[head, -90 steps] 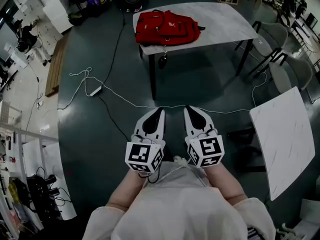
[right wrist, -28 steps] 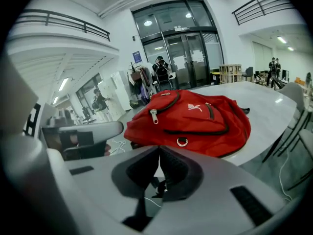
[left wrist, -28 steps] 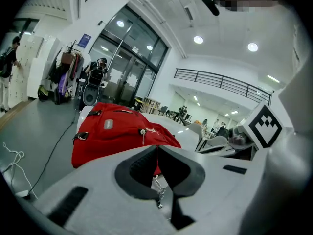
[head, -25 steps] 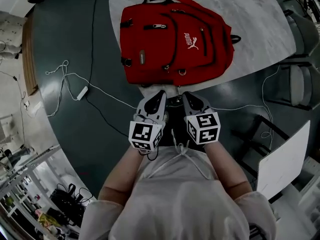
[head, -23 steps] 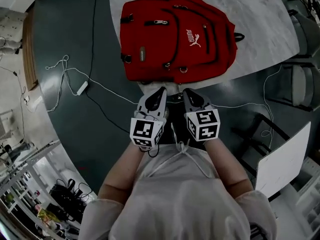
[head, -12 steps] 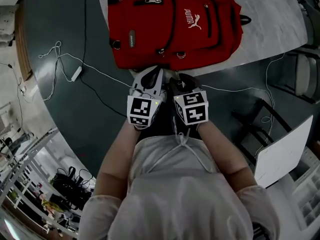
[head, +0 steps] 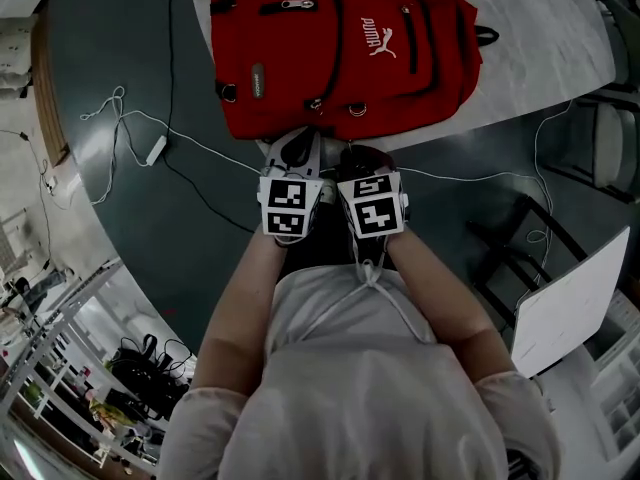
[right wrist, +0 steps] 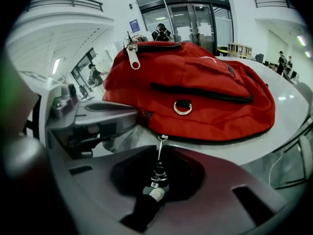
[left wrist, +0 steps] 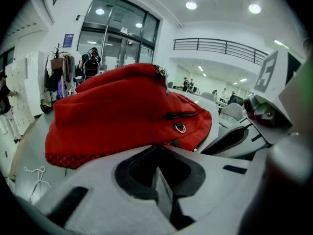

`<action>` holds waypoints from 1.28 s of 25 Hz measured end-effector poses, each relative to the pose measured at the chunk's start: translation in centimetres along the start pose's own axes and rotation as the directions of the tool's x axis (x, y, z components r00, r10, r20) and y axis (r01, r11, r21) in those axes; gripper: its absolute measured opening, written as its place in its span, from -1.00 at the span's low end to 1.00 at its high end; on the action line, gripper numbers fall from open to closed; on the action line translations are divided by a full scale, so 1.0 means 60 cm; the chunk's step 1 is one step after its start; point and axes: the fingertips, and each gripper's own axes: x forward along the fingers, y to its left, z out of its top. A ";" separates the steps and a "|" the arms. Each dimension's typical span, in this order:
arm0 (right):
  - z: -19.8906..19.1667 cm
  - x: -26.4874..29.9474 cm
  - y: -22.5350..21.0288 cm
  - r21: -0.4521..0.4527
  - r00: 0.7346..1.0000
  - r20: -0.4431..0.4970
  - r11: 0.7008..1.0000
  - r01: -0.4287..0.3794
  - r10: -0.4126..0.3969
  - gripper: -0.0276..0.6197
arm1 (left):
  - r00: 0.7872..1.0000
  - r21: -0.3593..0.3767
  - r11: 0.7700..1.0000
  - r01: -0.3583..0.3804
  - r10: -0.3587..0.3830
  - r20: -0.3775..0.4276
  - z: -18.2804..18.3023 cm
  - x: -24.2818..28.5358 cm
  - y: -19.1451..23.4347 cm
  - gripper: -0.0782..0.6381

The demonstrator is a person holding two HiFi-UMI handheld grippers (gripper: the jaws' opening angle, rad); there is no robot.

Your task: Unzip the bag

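A red backpack [head: 340, 48] lies flat on a marble table [head: 540, 48], its bottom edge toward me. Both grippers sit side by side at that edge. My left gripper [head: 293, 153] is shut with nothing in it, and the left gripper view shows the red backpack [left wrist: 122, 106] just ahead of it. My right gripper [head: 358, 158] is at the bag's lower seam. In the right gripper view a zipper pull [right wrist: 157, 173] hangs from the closed seam zipper. The right gripper [right wrist: 159, 173] has its jaws closing, with the pull's black tab pinched between them.
White cables [head: 130, 123] and a power strip [head: 155, 150] lie on the dark floor to the left. A chair [head: 605, 138] and a second white table [head: 570, 308] stand to the right. A closed zipper slider [right wrist: 132, 50] sits on top of the bag.
I have come up to the table. Both grippers moved forward to the backpack's near edge, and the right one tilted down onto the hanging zipper pull.
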 end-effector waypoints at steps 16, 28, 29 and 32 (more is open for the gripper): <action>0.000 -0.002 -0.006 -0.125 0.984 -0.092 0.979 -0.163 0.152 -0.82 | 0.989 -0.101 0.995 0.012 -0.027 -0.146 -0.015 0.018 0.015 -0.73; -0.017 -0.013 -0.060 -0.180 0.973 -0.166 0.965 -0.192 0.162 -0.83 | 0.984 -0.090 0.996 -0.024 0.008 -0.177 -0.019 0.022 0.018 -0.73; -0.018 -0.014 -0.067 -0.185 0.972 -0.171 0.964 -0.190 0.159 -0.83 | 0.984 -0.085 0.996 -0.028 0.012 -0.177 -0.019 0.022 0.018 -0.73; -0.021 -0.020 -0.094 -0.216 0.975 -0.181 0.962 -0.165 0.127 -0.83 | 0.984 -0.078 0.996 -0.035 0.021 -0.176 -0.018 0.024 0.019 -0.73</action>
